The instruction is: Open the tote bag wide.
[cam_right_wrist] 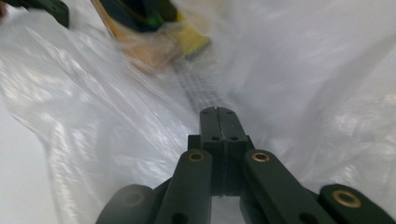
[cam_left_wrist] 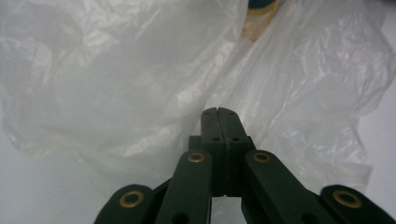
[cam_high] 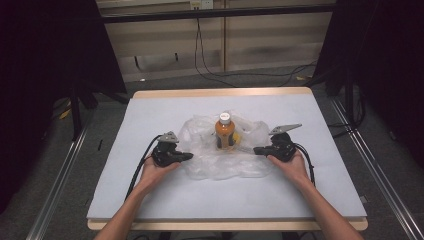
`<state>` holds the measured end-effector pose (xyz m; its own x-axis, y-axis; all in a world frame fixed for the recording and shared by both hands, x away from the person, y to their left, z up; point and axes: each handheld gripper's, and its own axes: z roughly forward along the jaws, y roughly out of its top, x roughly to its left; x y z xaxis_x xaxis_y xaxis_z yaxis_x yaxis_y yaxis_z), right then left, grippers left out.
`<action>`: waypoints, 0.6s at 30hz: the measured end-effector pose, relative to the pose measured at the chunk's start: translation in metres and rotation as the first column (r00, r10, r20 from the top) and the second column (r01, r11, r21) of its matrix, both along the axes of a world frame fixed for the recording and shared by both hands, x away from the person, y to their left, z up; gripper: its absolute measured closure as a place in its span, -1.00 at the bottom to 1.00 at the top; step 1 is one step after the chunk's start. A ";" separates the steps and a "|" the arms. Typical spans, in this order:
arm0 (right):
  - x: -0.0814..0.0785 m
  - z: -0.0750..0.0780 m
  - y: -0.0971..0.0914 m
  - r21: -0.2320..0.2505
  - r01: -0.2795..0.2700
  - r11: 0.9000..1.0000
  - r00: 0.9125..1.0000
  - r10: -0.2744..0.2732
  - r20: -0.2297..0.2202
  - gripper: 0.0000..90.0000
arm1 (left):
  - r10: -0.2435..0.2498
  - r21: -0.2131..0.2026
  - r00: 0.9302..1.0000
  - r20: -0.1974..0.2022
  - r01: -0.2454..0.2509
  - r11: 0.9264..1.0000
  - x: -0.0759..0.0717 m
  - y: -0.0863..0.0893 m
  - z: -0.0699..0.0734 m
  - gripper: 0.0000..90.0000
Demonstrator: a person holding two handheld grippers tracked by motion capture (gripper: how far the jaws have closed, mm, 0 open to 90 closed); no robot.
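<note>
An orange drink bottle (cam_high: pixel 225 132) with a white cap stands upright in the middle of a crumpled clear plastic bag (cam_high: pixel 220 165) on the table. My left gripper (cam_high: pixel 189 156) is at the bag's left edge. In the left gripper view the jaws are together (cam_left_wrist: pixel 217 111) and the film's folds (cam_left_wrist: pixel 140 84) run into their tip. My right gripper (cam_high: pixel 257 150) is at the bag's right edge, also shut (cam_right_wrist: pixel 217 111) against the film (cam_right_wrist: pixel 116 121). The bottle's lower part (cam_right_wrist: pixel 144 42) shows blurred through the plastic, with something yellow (cam_right_wrist: pixel 194 39) beside it.
A pale sheet (cam_high: pixel 150 200) covers the wooden table (cam_high: pixel 225 93). Cables trail from both grippers toward the person. Dark stands and a metal rail (cam_high: pixel 60 175) flank the table, and cables lie on the floor behind it.
</note>
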<state>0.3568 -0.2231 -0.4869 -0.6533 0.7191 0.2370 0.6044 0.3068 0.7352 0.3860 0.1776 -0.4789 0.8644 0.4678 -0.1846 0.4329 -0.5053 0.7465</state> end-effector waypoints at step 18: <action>0.017 0.064 0.022 0.093 -0.034 0.995 0.991 0.021 0.133 1.00 | -0.067 -0.049 0.994 0.090 0.072 0.996 -0.003 -0.037 0.053 1.00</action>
<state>0.3742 -0.2008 -0.4229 -0.7025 0.6788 0.2137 0.4927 0.2472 0.8344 0.3826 0.1402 -0.4257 0.9083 0.3980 -0.1290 0.3296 -0.4910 0.8064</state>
